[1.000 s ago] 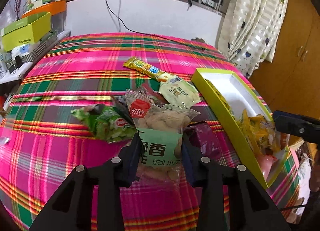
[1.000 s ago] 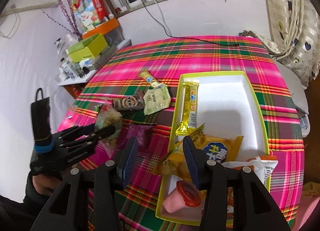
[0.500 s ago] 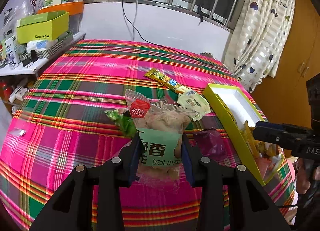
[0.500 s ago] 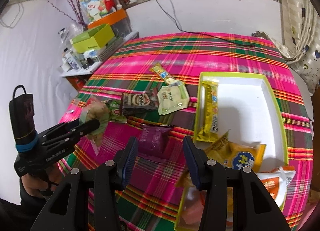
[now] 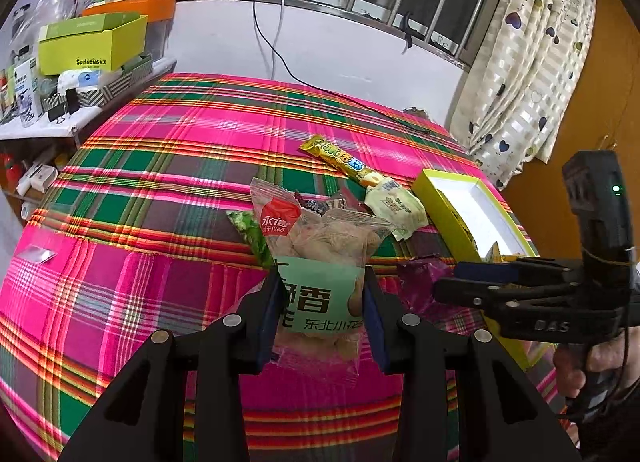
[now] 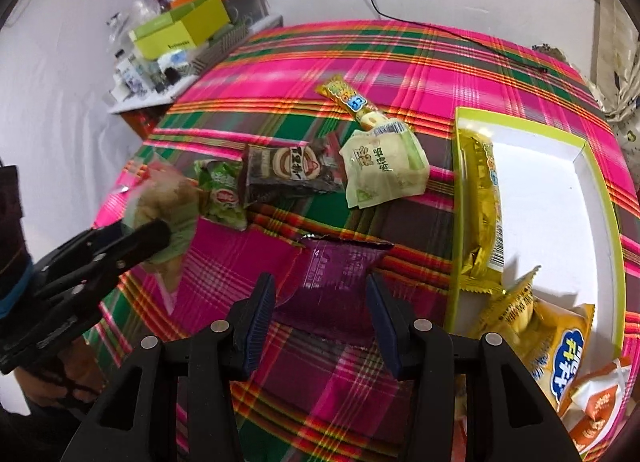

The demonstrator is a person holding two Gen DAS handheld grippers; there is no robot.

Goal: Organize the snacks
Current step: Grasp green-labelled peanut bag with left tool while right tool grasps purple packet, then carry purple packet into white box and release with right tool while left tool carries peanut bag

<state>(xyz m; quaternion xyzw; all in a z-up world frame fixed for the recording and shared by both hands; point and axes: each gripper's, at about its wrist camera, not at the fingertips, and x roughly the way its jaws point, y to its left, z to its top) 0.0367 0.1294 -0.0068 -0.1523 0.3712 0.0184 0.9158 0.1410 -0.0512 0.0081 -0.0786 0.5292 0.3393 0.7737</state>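
Purple packet [image 6: 334, 282] now between lowered right tongs [image 6: 322, 316].

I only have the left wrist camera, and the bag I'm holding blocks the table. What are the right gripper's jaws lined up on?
Observer: The right gripper has the purple packet between its open jaws; the pads aren't pressing it.
Operator: Is there room left in the box?
Observer: Yes. The far half of the green box is bare white; packets crowd its near end.
Operator: What's behind my snack bag?
Observer: A dark packet with a cartoon face, lying between the green packet and the pale packet.
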